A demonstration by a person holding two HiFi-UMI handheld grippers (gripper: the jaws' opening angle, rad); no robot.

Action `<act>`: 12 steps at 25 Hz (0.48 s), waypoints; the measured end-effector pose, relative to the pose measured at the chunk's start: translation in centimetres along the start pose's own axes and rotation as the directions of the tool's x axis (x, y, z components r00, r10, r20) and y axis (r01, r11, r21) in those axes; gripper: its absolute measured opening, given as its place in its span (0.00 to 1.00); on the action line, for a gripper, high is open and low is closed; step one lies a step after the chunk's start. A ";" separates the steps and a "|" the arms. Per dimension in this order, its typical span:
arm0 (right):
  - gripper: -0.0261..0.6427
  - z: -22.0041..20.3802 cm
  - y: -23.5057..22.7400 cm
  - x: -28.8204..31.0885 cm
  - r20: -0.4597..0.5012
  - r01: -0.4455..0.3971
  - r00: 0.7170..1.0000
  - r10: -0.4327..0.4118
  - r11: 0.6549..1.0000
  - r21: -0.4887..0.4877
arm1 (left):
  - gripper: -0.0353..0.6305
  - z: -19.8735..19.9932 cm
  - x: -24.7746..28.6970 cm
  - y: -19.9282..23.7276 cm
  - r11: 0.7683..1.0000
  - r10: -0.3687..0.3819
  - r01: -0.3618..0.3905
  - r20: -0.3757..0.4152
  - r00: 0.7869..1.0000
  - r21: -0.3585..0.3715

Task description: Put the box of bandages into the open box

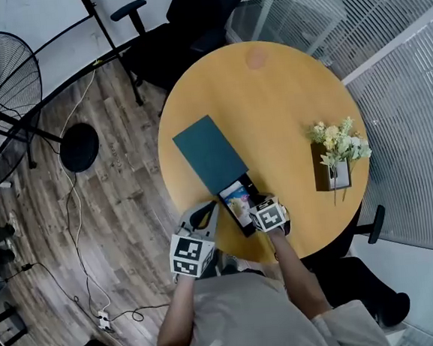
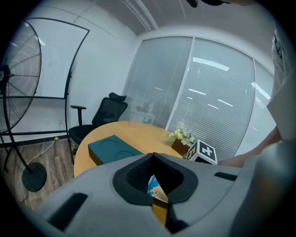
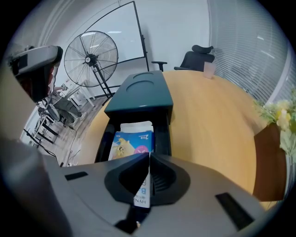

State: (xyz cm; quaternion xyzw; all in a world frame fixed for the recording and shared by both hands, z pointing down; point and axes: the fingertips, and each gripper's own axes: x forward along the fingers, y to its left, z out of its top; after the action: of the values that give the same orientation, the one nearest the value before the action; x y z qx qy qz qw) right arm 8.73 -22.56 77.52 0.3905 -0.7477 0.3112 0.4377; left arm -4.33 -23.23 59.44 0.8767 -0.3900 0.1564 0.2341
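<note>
Round table [image 1: 271,103] bears open box [image 1: 209,152]; right tongs [image 3: 149,156] grip bandage box [image 1: 236,199].

Blue bandage box [image 1: 236,202] flat inside open teal box [image 1: 207,151]

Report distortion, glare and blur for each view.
Head view: even light, sharp throughout. Left gripper view: strong fisheye, dark corners, bright light streaks on the glass wall. Right gripper view: same fisheye, box of bandages sharp, nearest foreground soft.

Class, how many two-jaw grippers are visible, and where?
2. The left gripper, shut, is at the round wooden table's near edge; the right gripper is shut on the colourful bandage box in the teal open box.
</note>
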 end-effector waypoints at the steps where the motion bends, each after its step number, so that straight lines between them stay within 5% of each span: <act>1: 0.05 0.0 0.0 0.1 0.000 0.002 1.000 -0.002 1.000 0.000 | 0.07 0.0 0.0 -0.1 1.000 -0.002 0.002 0.001 1.000 0.002; 12: 0.08 -0.2 0.4 -0.7 0.010 0.027 1.000 -0.027 0.999 0.038 | 0.07 -0.6 0.0 -1.3 0.999 -0.037 0.037 -0.005 0.999 0.006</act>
State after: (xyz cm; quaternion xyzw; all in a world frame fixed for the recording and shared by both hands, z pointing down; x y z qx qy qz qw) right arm 8.72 -22.03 76.88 0.4104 -0.7386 0.3173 0.4305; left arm -3.44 -22.17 59.56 0.8840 -0.3729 0.1554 0.2352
